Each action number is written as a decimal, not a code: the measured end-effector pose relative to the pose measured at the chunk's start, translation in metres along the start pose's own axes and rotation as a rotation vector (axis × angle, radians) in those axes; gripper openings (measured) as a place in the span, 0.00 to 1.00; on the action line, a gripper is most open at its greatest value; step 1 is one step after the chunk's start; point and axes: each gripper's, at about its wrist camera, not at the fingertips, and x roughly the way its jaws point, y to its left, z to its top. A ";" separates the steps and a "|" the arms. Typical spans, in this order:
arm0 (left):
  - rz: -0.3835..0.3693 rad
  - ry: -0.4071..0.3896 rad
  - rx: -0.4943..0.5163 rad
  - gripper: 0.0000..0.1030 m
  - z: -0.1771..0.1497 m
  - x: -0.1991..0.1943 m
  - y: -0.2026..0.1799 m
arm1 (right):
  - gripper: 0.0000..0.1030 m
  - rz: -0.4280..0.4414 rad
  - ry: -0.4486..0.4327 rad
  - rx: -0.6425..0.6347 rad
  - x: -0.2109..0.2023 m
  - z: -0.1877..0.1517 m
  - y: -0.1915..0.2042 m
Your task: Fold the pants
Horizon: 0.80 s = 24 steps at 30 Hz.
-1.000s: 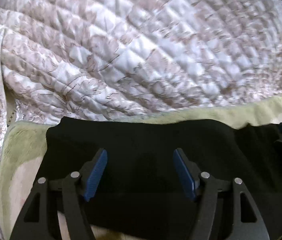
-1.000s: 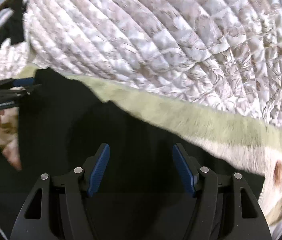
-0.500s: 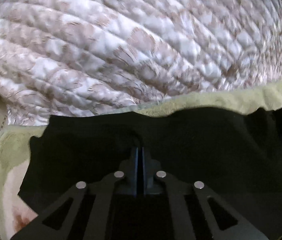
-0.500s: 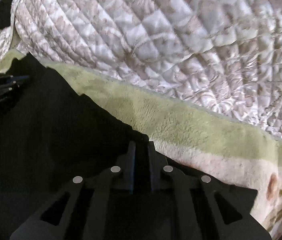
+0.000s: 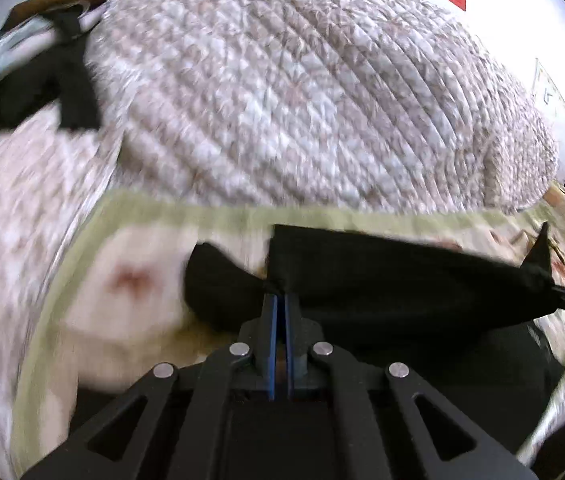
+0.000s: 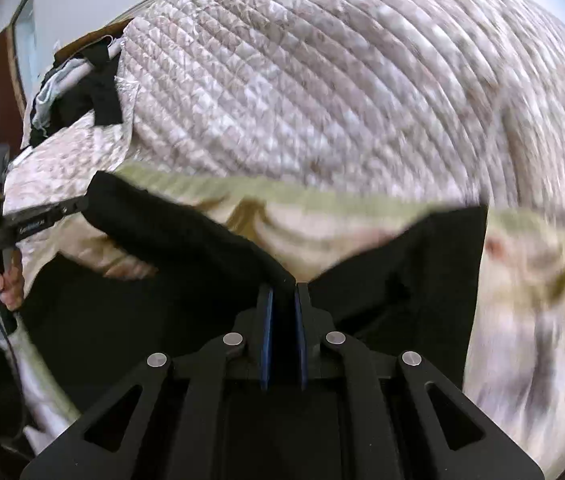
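A: Change since earlier: both grippers lifted; black pants (image 5: pixel 402 276) now raised off the blanket (image 5: pixel 130 280) on the bed.

B: Left gripper (image 5: pixel 278 300) and right gripper (image 6: pixel 282 292): fingers pinching pants edge; cloth soft, light, sagging; grip hems or corners.

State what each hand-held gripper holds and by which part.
Both grip the black pants along one stretched edge: left hand-held gripper and right hand-held gripper at opposite ends.
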 end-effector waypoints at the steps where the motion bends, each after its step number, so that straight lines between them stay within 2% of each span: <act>1: -0.012 0.034 -0.022 0.04 -0.019 -0.006 0.001 | 0.09 0.004 0.019 0.022 -0.003 -0.014 0.004; 5: 0.011 0.161 -0.053 0.04 -0.074 -0.005 0.001 | 0.09 0.008 0.157 0.109 0.000 -0.084 0.016; 7: -0.005 0.217 -0.078 0.04 -0.094 -0.008 0.005 | 0.11 0.001 0.206 0.148 0.005 -0.104 0.014; 9: -0.001 0.222 -0.095 0.05 -0.104 -0.019 0.007 | 0.17 0.017 0.213 0.218 0.003 -0.116 0.010; 11: 0.005 0.206 -0.101 0.06 -0.104 -0.030 0.009 | 0.29 0.036 0.197 0.269 -0.007 -0.121 0.008; 13: 0.009 0.170 -0.100 0.14 -0.097 -0.039 0.009 | 0.38 0.048 0.160 0.309 -0.016 -0.126 0.006; 15: 0.017 0.137 -0.084 0.41 -0.084 -0.040 0.005 | 0.41 0.056 0.129 0.358 -0.022 -0.127 0.003; 16: 0.018 0.127 -0.070 0.45 -0.077 -0.037 0.000 | 0.41 0.056 0.115 0.387 -0.023 -0.126 0.000; 20: 0.010 0.119 0.046 0.52 -0.053 -0.007 -0.026 | 0.42 0.017 0.081 0.529 -0.028 -0.131 -0.022; 24: 0.047 0.162 0.139 0.52 -0.045 0.035 -0.047 | 0.42 -0.015 0.084 0.654 -0.029 -0.137 -0.045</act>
